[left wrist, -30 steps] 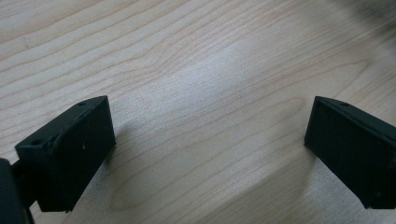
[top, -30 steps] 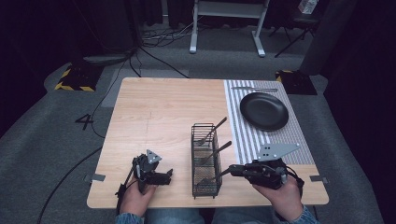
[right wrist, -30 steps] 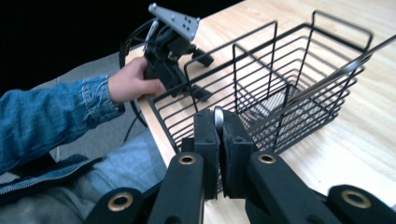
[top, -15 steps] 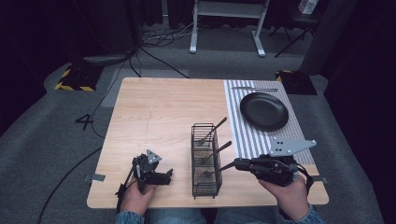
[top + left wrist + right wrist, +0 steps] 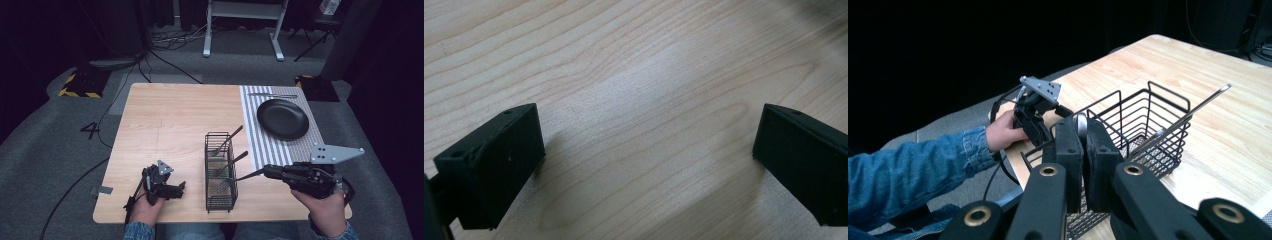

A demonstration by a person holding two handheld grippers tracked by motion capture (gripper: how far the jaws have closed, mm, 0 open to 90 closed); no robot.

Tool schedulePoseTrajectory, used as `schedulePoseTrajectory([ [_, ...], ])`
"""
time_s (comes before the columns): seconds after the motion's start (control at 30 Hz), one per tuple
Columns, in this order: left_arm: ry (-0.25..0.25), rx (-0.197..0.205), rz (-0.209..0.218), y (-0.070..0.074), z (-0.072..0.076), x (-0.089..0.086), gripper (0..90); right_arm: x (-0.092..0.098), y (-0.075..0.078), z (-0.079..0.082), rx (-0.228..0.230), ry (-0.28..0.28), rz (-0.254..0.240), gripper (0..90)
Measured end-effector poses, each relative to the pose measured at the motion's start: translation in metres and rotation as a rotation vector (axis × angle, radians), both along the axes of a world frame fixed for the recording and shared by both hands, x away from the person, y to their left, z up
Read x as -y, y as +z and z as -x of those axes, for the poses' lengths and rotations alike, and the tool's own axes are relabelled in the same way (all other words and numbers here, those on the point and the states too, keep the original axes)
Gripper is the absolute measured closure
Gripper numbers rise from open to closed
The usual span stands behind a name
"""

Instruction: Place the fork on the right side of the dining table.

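The high view looks forward and down from above the person's edge of the counter [image 5: 170, 125], taking in the whole top and the floor beyond. The left gripper view rides very near the wood, looking steeply down between its own two wide-set jaws at bare grain. The right gripper view looks level along its own closed jaws, across the near edge of the counter, close to the basket [image 5: 1143, 120], toward the left gripper [image 5: 1040, 107]. It shares the basket [image 5: 220, 172] and left gripper [image 5: 167, 187] with the high view.
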State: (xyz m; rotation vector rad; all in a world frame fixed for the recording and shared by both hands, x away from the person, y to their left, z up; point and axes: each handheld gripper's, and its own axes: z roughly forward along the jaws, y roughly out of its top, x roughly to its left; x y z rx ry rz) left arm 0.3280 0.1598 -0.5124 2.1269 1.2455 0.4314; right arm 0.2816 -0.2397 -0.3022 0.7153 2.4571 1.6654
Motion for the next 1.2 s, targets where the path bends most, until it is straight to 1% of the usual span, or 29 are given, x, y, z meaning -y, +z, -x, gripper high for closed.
schedulePoseTrajectory([
  [0.07,0.001,-0.002,0.003,0.000,0.000,0.000,0.2,0.002,0.002,0.001,0.002,-0.005,-0.004,87.1],
  [0.13,-0.002,-0.001,0.003,0.000,-0.001,0.000,0.2,0.007,0.007,0.003,0.014,-0.019,-0.008,87.2],
  [0.37,-0.003,-0.003,-0.004,0.000,-0.002,0.000,0.2,0.016,0.016,0.007,0.027,-0.030,-0.025,87.2],
  [0.57,-0.004,-0.001,-0.008,0.000,-0.003,0.000,0.2,0.023,0.021,0.006,0.032,-0.040,-0.029,87.1],
  [0.7,-0.002,0.000,-0.006,0.000,-0.002,0.000,0.2,0.031,0.025,0.005,0.035,-0.052,-0.041,87.1],
  [0.73,-0.001,0.000,-0.006,0.000,-0.002,0.001,0.2,0.036,0.026,0.005,0.038,-0.056,-0.052,87.1],
  [0.83,0.003,0.000,-0.004,0.000,-0.002,0.001,0.3,0.041,0.028,0.005,0.039,-0.063,-0.060,87.1],
  [0.93,0.004,0.000,-0.003,0.000,-0.002,0.001,0.3,0.047,0.034,0.005,0.053,-0.084,-0.061,87.2],
  [1.17,0.008,0.001,-0.003,0.000,-0.002,0.001,0.3,0.058,0.042,0.003,0.066,-0.117,-0.059,87.1],
  [1.2,0.009,0.001,-0.004,0.000,-0.002,0.001,0.3,0.062,0.044,0.001,0.069,-0.134,-0.059,87.1],
])
